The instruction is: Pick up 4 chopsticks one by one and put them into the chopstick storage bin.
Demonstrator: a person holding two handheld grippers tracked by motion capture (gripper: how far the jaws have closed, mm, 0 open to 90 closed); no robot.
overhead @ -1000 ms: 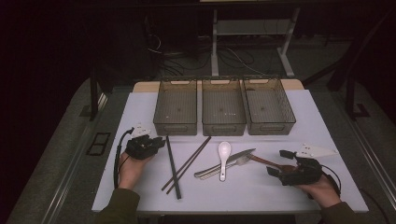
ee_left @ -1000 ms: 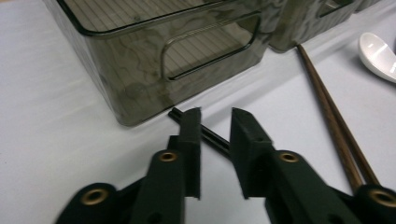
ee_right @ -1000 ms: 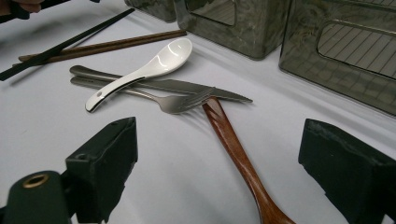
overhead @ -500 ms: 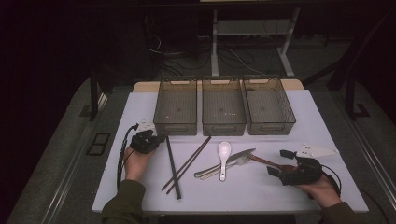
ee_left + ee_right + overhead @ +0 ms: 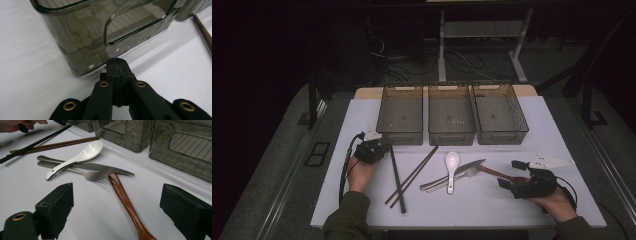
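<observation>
White desk (image 5: 562,205) carries 3 bins (image 5: 451,116) and loose cutlery. Left hand-held gripper (image 5: 117,66), clenched on nothing, sits by the left bin. Right hand-held gripper (image 5: 117,206) is spread around the wooden spoon (image 5: 125,201) handle; pinching it seems next.

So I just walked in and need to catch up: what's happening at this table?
A person holds a gripper in each hand over scattered cutlery. The left gripper is shut on nothing, beside the leftmost bin and the black chopsticks. The right gripper stands open around the wooden spoon's handle. All three bins look empty.
</observation>
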